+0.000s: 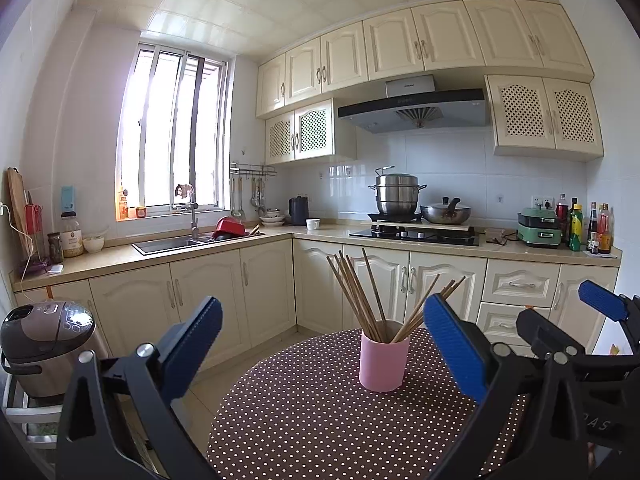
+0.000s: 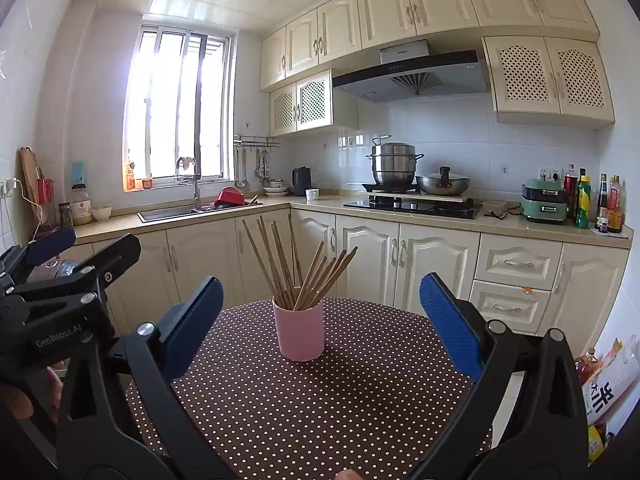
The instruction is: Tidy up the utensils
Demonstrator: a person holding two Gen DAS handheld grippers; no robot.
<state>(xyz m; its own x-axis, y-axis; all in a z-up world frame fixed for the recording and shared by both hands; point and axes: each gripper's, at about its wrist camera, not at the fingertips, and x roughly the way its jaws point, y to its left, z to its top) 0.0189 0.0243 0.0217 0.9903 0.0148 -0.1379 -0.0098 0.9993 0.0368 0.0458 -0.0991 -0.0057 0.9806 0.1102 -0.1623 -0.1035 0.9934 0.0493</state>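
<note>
A pink cup [image 1: 383, 360] [image 2: 299, 330] stands upright on a round table under a brown polka-dot cloth [image 1: 320, 420] [image 2: 320, 400]. Several wooden chopsticks [image 1: 360, 292] [image 2: 304, 272] fan out of the cup. My left gripper [image 1: 324, 344] is open, short of the cup, with nothing between its blue pads [image 1: 196, 344]. Equally wide open and empty is my right gripper [image 2: 322, 320], also short of the cup. Each gripper shows at the edge of the other's view: the right gripper [image 1: 572, 312] at the right, the left gripper [image 2: 80, 248] at the left.
A rice cooker [image 1: 44, 344] sits on a rack left of the table. Cream cabinets, a sink [image 1: 168, 244] and a stove with pots [image 1: 416, 234] line the far counter. Bottles and a printed bag [image 2: 608, 380] stand right of the table. A hand [image 2: 24, 400] holds the left gripper.
</note>
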